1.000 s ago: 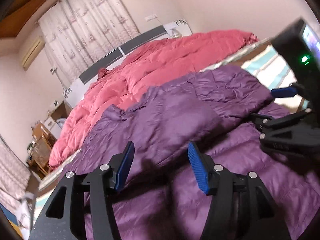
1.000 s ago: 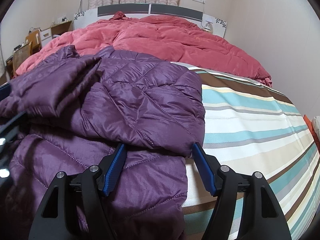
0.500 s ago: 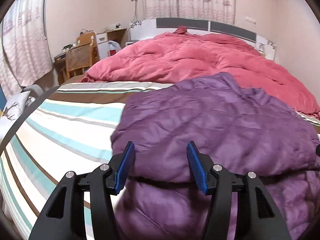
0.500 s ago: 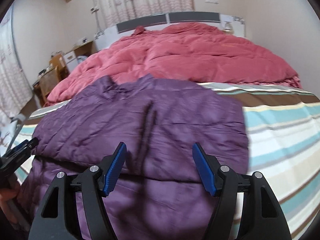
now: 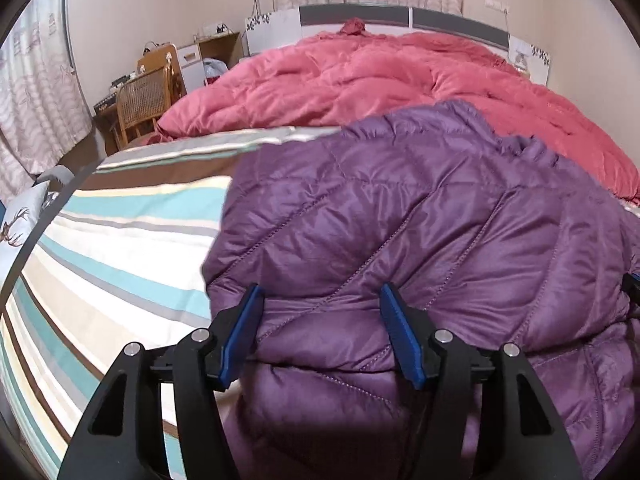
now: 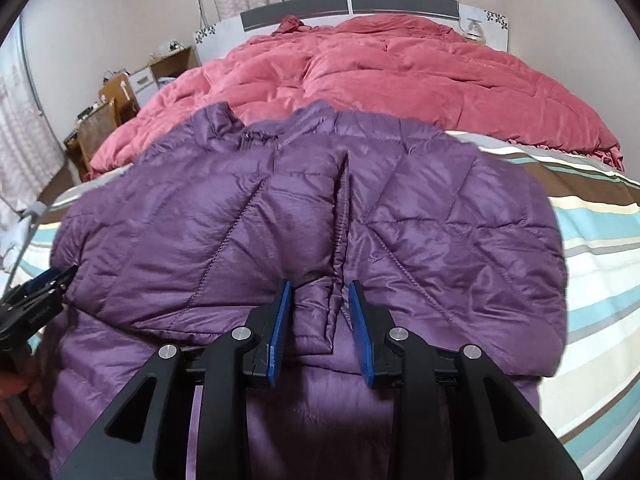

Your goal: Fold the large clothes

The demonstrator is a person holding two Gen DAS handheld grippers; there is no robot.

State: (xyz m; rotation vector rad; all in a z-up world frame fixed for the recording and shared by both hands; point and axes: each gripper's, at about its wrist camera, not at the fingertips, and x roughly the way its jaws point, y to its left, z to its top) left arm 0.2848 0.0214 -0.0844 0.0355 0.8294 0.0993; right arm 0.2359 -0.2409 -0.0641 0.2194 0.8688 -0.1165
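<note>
A purple quilted jacket (image 5: 420, 220) lies folded over itself on the striped bed, collar toward the headboard. My left gripper (image 5: 320, 288) sits at the jacket's left front corner. Its jaws are opening, and the folded edge lies between the blue pads without being pinched. My right gripper (image 6: 320, 284) is at the middle of the jacket (image 6: 200, 220), on the zip seam. Its jaws are closing, and a bunched ridge of fabric fills the gap between the pads. The left gripper (image 6: 52, 280) also shows at the left edge of the right wrist view.
A pink duvet (image 5: 360, 80) covers the far half of the bed up to the headboard (image 6: 348, 4). Striped sheet (image 5: 120, 240) is bare on both sides of the jacket. A wooden chair (image 5: 144, 100) and a desk stand at the far left, and a deer-print pillow (image 5: 20, 216) lies beside the bed.
The left gripper swung leftward and rolled level, from over the jacket to its left corner, and its jaws widened slightly. The right gripper moved from the jacket's right edge to the middle, and its jaws narrowed onto the seam.
</note>
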